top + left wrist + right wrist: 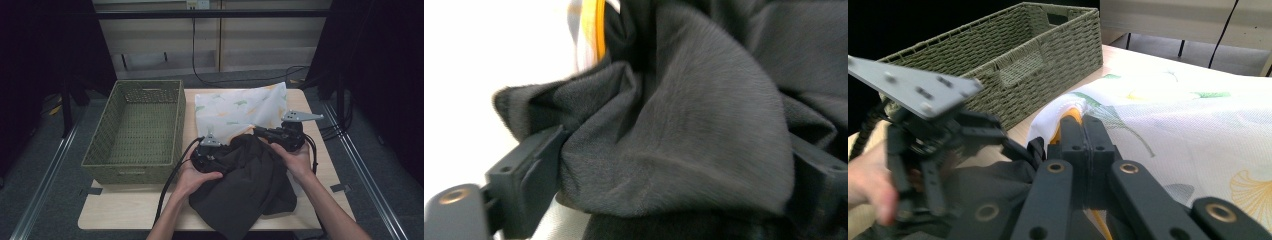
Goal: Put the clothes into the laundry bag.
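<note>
High view: the green wicker basket [135,131] stands on the left part of the desk [125,210] and serves as the landmark for all positions below. Just right of the basket, the left gripper [210,152] sits in the person's left hand [192,180], at the left edge of the dark garment [250,185]. The garment lies bunched on the desk, right of the basket's near corner, and overlaps the near edge of the white patterned bag [240,110], which lies flat beside the basket's right wall.

Left gripper view: the two jaws stand apart, with a thick fold of the dark garment [684,140] between them. The fold touches the left jaw; whether the pads press on it cannot be told.

Farther right of the basket, the right gripper [270,134] is held in the right hand [297,160] at the garment's far edge.

Right gripper view: the right gripper [1083,127] has its jaws clenched flat together on the orange-trimmed edge of the white patterned bag [1198,115]. The basket [998,65] and left gripper [938,145] lie beyond.
</note>
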A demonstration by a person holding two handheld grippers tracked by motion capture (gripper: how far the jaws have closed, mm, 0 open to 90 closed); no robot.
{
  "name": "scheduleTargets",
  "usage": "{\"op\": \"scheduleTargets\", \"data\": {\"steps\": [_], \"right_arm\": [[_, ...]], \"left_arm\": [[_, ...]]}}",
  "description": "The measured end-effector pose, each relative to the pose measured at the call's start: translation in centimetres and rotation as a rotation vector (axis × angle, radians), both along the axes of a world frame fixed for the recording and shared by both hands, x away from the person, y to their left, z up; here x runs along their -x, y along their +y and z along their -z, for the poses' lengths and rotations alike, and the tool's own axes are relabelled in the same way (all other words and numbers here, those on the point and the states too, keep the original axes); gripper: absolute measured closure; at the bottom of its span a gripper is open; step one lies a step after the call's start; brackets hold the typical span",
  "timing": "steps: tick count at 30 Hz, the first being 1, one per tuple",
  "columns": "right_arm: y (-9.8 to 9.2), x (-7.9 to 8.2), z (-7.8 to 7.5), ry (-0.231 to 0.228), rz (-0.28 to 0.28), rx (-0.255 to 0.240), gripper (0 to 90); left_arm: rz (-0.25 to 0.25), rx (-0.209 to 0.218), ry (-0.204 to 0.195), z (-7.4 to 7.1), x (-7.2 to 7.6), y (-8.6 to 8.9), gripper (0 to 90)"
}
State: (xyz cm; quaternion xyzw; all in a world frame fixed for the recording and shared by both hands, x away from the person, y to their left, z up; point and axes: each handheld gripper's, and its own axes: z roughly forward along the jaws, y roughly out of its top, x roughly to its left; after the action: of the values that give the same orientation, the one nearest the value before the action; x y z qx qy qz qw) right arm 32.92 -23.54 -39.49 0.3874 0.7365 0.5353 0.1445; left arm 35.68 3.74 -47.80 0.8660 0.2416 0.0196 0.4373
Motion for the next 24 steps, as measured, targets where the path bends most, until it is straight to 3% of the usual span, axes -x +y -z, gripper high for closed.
{"op": "scheduleTargets", "data": {"steps": [1,3,4,5,7,8,10,11,13,14,16,19,24], "right_arm": [[0.0,0.0,0.0,0.001,-0.002,0.001,90.0],[0.1,0.1,-0.1,-0.002,-0.007,0.004,90.0],[0.1,0.1,-0.1,-0.002,-0.007,0.004,90.0],[0.1,0.2,-0.1,-0.005,-0.008,0.003,90.0],[0.3,0.3,-0.2,-0.005,-0.009,0.0,90.0],[0.3,0.3,-0.2,-0.005,-0.011,-0.001,90.0],[0.4,0.2,-0.2,-0.007,-0.019,0.0,90.0],[0.6,0.1,0.0,0.0,-0.019,0.005,90.0],[0.7,0.1,0.1,0.003,-0.02,0.006,90.0],[1.1,-0.1,0.5,0.011,-0.028,0.015,90.0],[1.5,-0.2,0.9,0.024,-0.035,0.024,90.0],[2.3,-0.1,1.1,0.029,-0.056,0.035,90.0],[2.9,0.2,0.5,0.018,-0.089,0.01,90.0]], "left_arm": [[0.008,-0.009,0.038,0.6,-0.4,-0.1,23.2],[0.021,-0.005,0.049,0.9,-0.5,-0.1,42.1],[0.021,-0.005,0.049,0.9,-0.5,-0.1,50.0],[0.023,-0.009,0.046,0.9,-0.5,-0.1,50.0],[0.037,-0.012,0.039,0.6,-0.5,0.0,68.8],[0.047,-0.01,0.04,0.4,-0.5,0.2,71.3],[0.053,0.006,0.031,0.0,-0.3,0.3,73.1],[0.067,0.052,0.014,-0.7,0.1,0.4,73.7],[0.074,0.052,-0.01,-1.3,0.4,0.4,74.3],[0.093,0.093,-0.029,-2.2,0.9,0.1,74.4],[0.101,0.105,-0.041,-2.6,1.0,-0.1,74.7],[0.137,0.102,-0.076,-3.6,1.2,-1.4,74.7],[0.16,0.081,-0.071,-3.3,0.7,-2.9,74.6]]}}
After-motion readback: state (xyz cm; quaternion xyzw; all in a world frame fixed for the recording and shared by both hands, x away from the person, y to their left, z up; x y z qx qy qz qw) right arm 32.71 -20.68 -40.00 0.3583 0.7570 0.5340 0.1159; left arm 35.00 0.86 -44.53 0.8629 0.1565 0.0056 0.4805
